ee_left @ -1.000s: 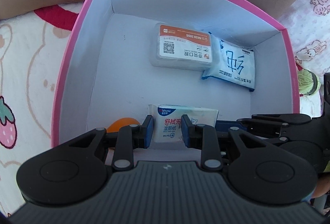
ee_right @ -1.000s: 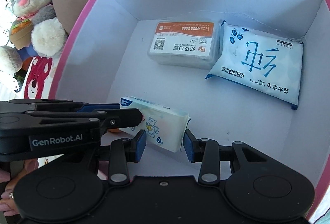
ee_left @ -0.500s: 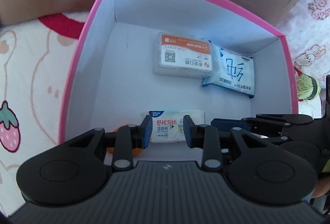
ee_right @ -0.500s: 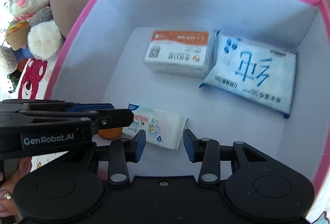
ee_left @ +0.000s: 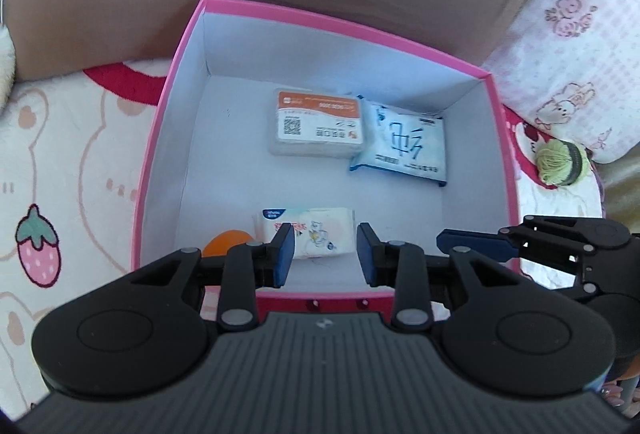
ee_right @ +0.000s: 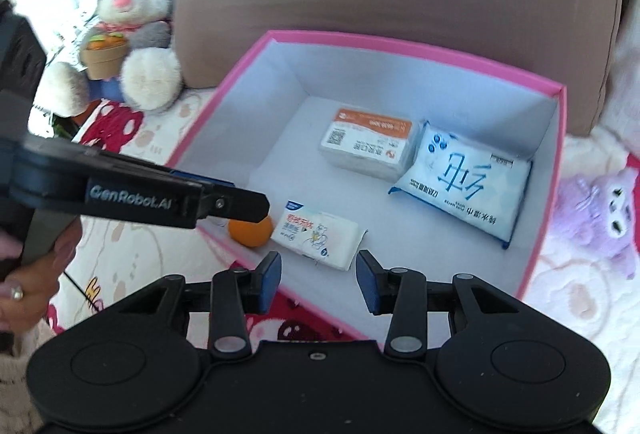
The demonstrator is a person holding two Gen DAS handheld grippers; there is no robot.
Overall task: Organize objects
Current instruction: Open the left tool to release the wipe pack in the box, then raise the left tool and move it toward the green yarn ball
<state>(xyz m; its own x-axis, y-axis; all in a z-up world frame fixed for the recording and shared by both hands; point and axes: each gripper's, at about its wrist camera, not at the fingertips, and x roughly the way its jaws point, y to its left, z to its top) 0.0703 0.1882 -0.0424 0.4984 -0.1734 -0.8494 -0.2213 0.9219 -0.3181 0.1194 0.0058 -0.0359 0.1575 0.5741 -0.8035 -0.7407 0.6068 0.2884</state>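
The left gripper (ee_left: 325, 254) hangs over the near edge of the pink box (ee_left: 154, 138); its jaws have just been opening and stand apart with nothing between them. The right gripper (ee_right: 318, 282) is likewise apart and empty. The small wipes pack (ee_right: 318, 234) lies flat on the box floor at 6 o'clock, an orange ball (ee_right: 250, 232) touching its left end. At 12 o'clock sit the orange-labelled case (ee_right: 368, 144) and, overlapping its right side, the blue wipes pack (ee_right: 464, 182).
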